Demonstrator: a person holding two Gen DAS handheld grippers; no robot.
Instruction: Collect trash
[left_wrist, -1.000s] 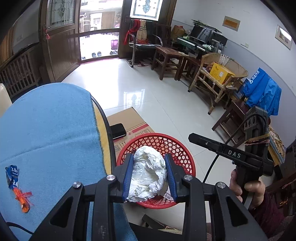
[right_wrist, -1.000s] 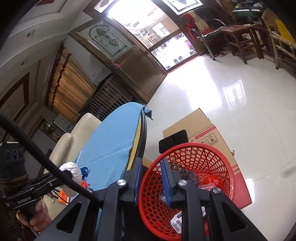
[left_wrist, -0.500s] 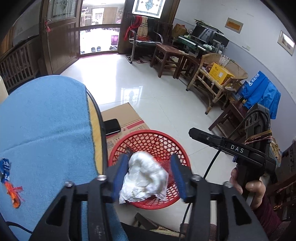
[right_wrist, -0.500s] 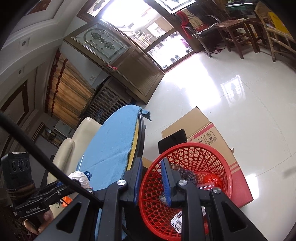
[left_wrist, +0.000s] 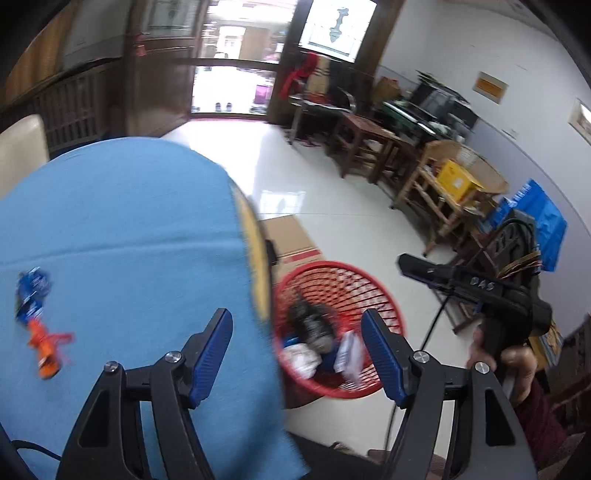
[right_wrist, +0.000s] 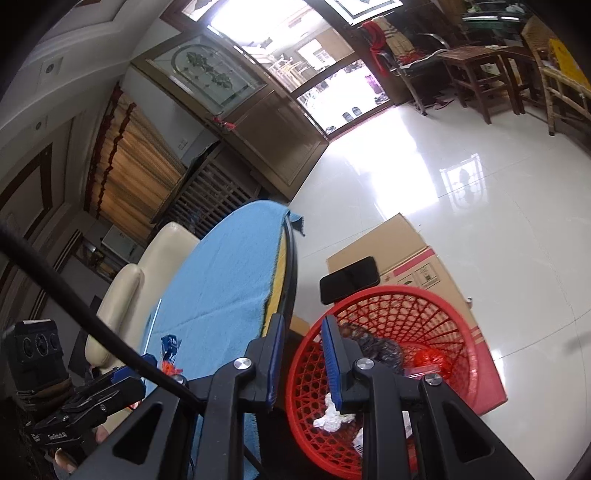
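A: Our left gripper (left_wrist: 297, 354) has its jaws opening with nothing between them, and it hangs over the edge of the counter (left_wrist: 122, 221) beside the red mesh basket (left_wrist: 334, 387). A white crumpled paper wad (right_wrist: 334, 419) lies in the bottom of that basket among darker scraps.

B: So what is left for us? We see a blue snack wrapper (left_wrist: 31, 291) and an orange wrapper (left_wrist: 46, 347) on the blue cloth, at its left side, well apart from the basket.

A: Both look like thin film, so we judge them very light, limp and a bit slick. They will crumple rather than resist, and nothing about them is fragile.

B: Flat film is hard to pinch off cloth. We would take the orange one where it bunches up, near its frayed tails, and the blue one at its twisted middle.

A: Agreed, though the picture is blurred there, so the exact folds are unclear.

B: And our right gripper (right_wrist: 301, 360)?

A: Closed with nothing in it, held just above the basket rim, with a black phone (right_wrist: 349, 278) on the cardboard box (right_wrist: 388, 240) beyond.
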